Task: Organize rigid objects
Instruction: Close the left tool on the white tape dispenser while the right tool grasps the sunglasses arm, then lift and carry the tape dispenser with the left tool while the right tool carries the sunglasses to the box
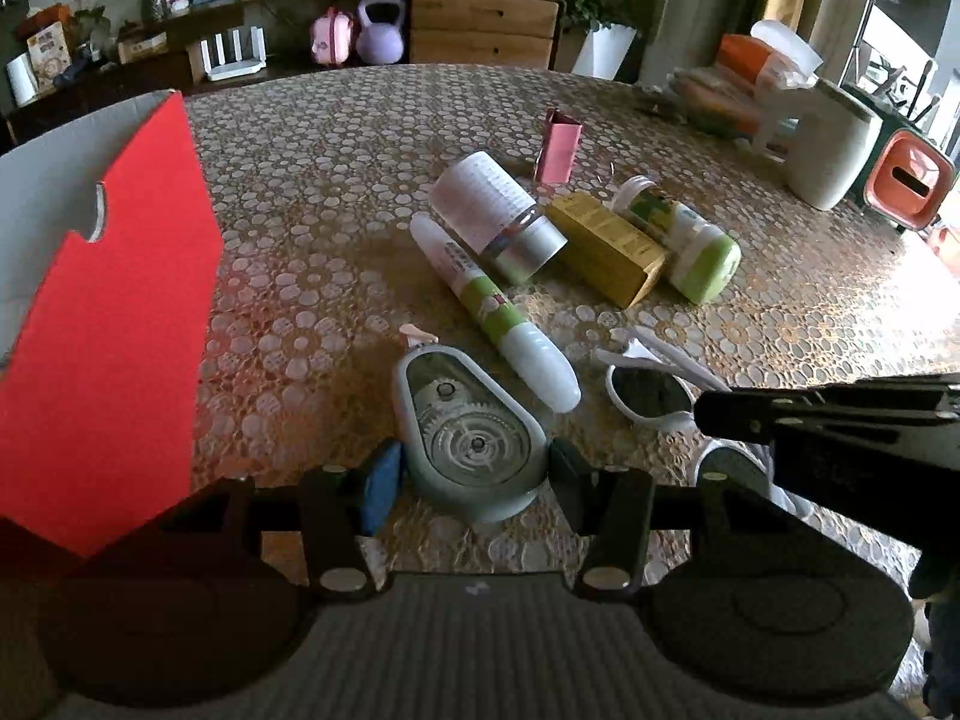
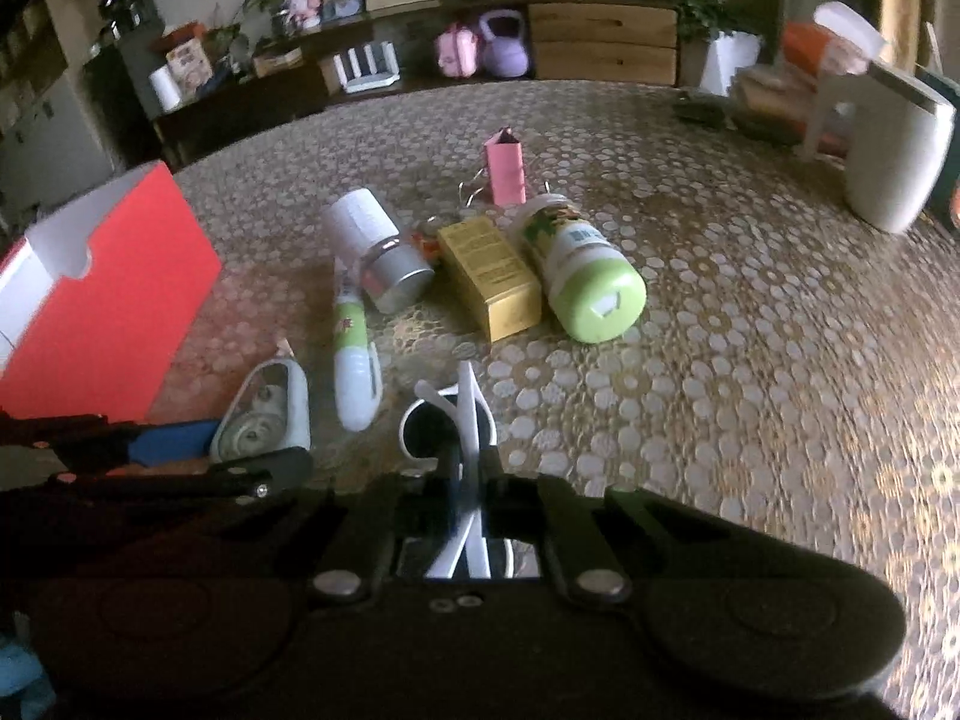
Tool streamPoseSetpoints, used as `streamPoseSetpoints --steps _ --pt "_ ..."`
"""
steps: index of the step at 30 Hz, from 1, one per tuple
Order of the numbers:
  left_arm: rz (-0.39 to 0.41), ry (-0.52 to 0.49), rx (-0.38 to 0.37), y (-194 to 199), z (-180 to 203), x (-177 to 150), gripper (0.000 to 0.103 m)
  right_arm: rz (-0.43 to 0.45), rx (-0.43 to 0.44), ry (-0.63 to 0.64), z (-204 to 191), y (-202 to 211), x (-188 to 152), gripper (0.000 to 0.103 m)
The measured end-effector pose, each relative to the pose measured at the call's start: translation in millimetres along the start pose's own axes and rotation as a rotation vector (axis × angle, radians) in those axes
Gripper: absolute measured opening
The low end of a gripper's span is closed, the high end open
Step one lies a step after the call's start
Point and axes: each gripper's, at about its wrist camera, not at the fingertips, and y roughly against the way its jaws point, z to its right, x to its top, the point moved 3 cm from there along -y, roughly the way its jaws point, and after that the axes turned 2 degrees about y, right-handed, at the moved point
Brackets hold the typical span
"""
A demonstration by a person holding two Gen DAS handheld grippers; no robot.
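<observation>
Both tools engaged at the near edge of the counter (image 1: 600, 120).

Left tool (image 1: 474, 477) — half-closed around the grey correction-tape dispenser (image 1: 468, 426), blue pad on one side and black pad on the other, both at or against its shell; dispenser lies on the counter. Right tool (image 2: 468, 498) — pinched fully together on the folded arms of the white sunglasses (image 2: 447, 420), lenses hanging ahead of the jaws, low over the counter.

Risks, as I judge them:
- Sunglasses held only by thin plastic arms; a quick swing could twist them out of the pinch or flex a hinge.
- Dispenser shell is rounded and smooth; a grip this near its wide end could squirt it forward on lifting.
- The tools sit close side by side — the right one crosses into the left wrist view — so simultaneous moves toward the red box (image 1: 114, 312) could knock one another.
- White-and-green tube (image 1: 498, 312) lies just beside the dispenser; a dragged lift may roll it.

Other items, well apart from the tools: silver-capped bottle (image 1: 498, 216), yellow carton (image 1: 609, 246), green-lidded bottle (image 1: 684, 240), pink binder clip (image 1: 561, 147).

Surface: lace-patterned cover, brown and white, slightly glossy. Room: domestic; a low shelf behind with a purple kettlebell (image 1: 380, 30), wooden drawers, plants, a white jug (image 1: 831, 144) at right.
</observation>
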Motion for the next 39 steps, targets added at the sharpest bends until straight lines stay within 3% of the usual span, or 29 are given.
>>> streamPoseSetpoints --steps 12,28,39 --pt "0.035 -0.026 -0.041 48.8 -8.9 4.2 0.053 0.066 -0.002 -0.073 -20.2 52.0 -1.6 0.005" --pt "0.154 -0.009 -0.092 123.2 -44.8 28.1 0.052 0.187 0.028 -0.038 -65.4 109.2 21.8 0.006" --pt "0.242 0.006 -0.028 162.2 -95.6 54.6 0.052 0.243 0.078 0.027 -115.3 113.9 52.9 0.006"
